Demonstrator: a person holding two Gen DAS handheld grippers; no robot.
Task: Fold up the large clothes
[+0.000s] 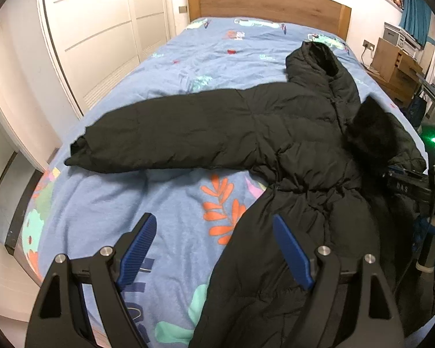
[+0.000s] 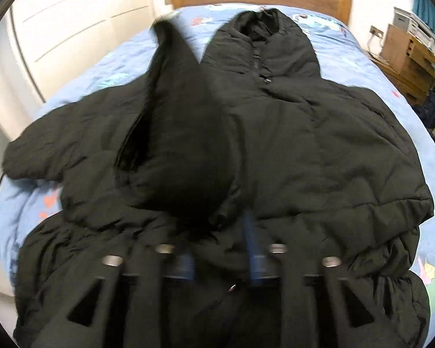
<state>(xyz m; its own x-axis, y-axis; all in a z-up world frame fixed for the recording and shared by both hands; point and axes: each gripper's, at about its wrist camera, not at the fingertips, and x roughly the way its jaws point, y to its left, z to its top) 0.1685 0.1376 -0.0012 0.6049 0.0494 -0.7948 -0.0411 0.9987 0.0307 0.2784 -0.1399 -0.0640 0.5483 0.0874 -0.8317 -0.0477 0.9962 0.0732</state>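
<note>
Coat lies face up on the bed, collar toward the headboard, hem toward the foot; black, quilted, puffy, stitched in soft channels, cinched at the waist.

Right gripper appears pinched on the cuff of the right sleeve, blue fingers close together and half buried in cloth; the view is motion-blurred, so the grip itself is judged, not plainly seen; the sleeve is lifted and lies across the chest.

Left gripper hangs spread and empty over the duvet, just beside the coat's lower left edge; left sleeve sticks straight out over the blue floral cover, cuff near the bed's edge.

Step in hand, by judgement: folding the sleeves in over the body; to do it well, the right sleeve should land flat and straight along the front, cuff below the chest, with no twist at the shoulder; padding is springy and will bulge, so a press along the fold would help; slick shell may slide back when let go.

Left sleeve likely wants the same, taken at the cuff.
</note>
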